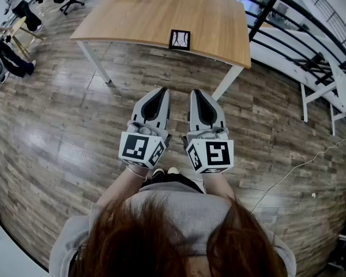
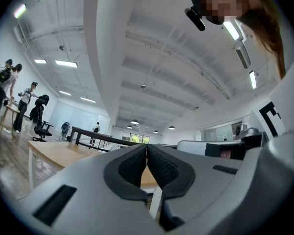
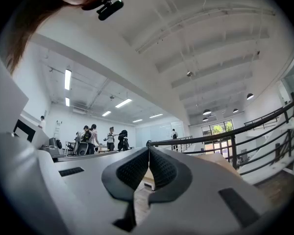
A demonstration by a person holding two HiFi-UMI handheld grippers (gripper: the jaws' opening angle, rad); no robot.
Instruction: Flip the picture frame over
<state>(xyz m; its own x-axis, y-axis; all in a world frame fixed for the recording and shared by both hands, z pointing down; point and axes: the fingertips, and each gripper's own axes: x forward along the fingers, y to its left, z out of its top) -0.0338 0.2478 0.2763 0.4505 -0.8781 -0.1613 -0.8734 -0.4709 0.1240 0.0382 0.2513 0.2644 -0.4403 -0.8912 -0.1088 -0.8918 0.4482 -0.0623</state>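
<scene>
One big wooden floor (image 1: 57, 143) fills most of the head view, and the person stands on it. Next biggest is the light brown table (image 1: 138, 16), a little way in front, on white legs.

The left gripper (image 1: 161, 91) and the right gripper (image 1: 198, 93) are held side by side in front of the person's body. They are close together but not touching, and both point toward the table. Each one has its jaws squeezed tight together with nothing between them.

Smallest of all is the picture frame (image 1: 180, 40). It lies flat on the table, right by the near edge. It is dark with a pale middle, and it is well apart from both grippers.

I think the flip has not begun yet. The step now is to walk up and reach the frame. To do it well, the jaws need to come apart first. Then one gripper could pinch the frame's edge by the table's rim and lift that side slowly. The other could steady it, so it turns over softly and does not slide off.
</scene>
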